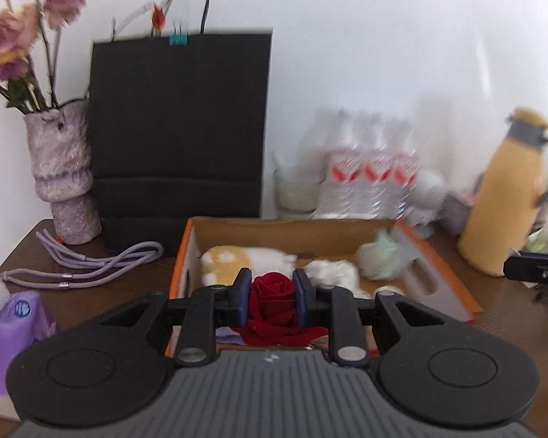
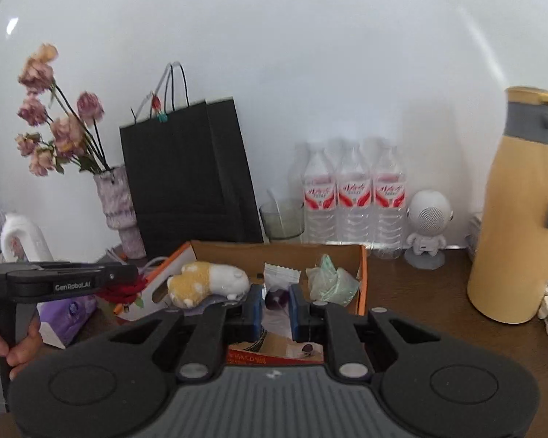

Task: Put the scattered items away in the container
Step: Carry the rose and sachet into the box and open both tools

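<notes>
A: Setting: white wall, dark wood counter (image 1: 135, 284). From the left: dried flowers in a vase (image 1: 64, 171), black paper bag (image 1: 179, 124), water bottles (image 2: 354, 197), yellow jug (image 2: 511, 226).

B: Container?

A: Cardboard box (image 1: 288, 228), mid-counter, before the bag. In it: plush toy (image 2: 208, 283), pale green wrapper (image 2: 332, 281).

B: Left tool (image 1: 273, 297)?

A: Narrowly parted, clamped on a red rose (image 1: 274, 299), over the box's near edge.

B: Right tool (image 2: 277, 308)?

A: Closed on a small clear packet (image 2: 279, 292) with something purple inside, above the box.
</notes>
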### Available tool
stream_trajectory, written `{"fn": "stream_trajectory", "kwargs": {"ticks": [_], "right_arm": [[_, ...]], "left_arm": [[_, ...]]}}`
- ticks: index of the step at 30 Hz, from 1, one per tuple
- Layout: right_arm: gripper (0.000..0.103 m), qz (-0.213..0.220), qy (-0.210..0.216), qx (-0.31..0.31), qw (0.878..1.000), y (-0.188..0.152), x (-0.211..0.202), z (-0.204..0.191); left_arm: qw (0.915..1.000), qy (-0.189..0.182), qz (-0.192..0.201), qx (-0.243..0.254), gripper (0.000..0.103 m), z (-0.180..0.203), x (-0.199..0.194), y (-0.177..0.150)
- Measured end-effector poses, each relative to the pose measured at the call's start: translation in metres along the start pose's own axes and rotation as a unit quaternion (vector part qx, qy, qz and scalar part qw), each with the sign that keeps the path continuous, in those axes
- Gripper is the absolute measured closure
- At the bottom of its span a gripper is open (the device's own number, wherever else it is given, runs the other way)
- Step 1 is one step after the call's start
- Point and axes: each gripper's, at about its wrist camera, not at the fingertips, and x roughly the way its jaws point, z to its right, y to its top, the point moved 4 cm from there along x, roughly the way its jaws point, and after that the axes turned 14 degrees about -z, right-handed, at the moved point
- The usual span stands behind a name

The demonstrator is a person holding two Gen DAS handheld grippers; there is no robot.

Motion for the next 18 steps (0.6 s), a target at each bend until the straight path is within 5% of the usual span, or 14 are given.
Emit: {"fn": "stream_trajectory", "kwargs": {"ticks": [5,10,12,14,18], "right_arm": [[0.089,-0.141,-0.006,0.019,0.99,0.033,0.113,0.01],[0.087,-0.232,-0.032,0.014,0.972,0.018,0.185,0.004],[0.08,-0.249,-0.047,0.009,0.967,0.017,0.194,0.003],[0.059,-0.248,-0.065,0.017,0.966,0.022,0.191,0.007],[0.052,-0.223,-0.064,0.041,0.972,0.041,0.161,0.016]], "left_arm": [[0.996,0.011,-0.088,0.009,0.075,-0.018,0.068,0.004],[0.9948,0.028,-0.094,0.025,0.06,-0.018,0.082,-0.003],[0.9953,0.014,-0.093,0.022,0.055,-0.02,0.075,0.001],[0.996,-0.002,-0.088,0.013,0.049,-0.025,0.063,0.008],[0.9936,-0.017,-0.11,-0.019,0.034,-0.035,0.043,0.023]]}}
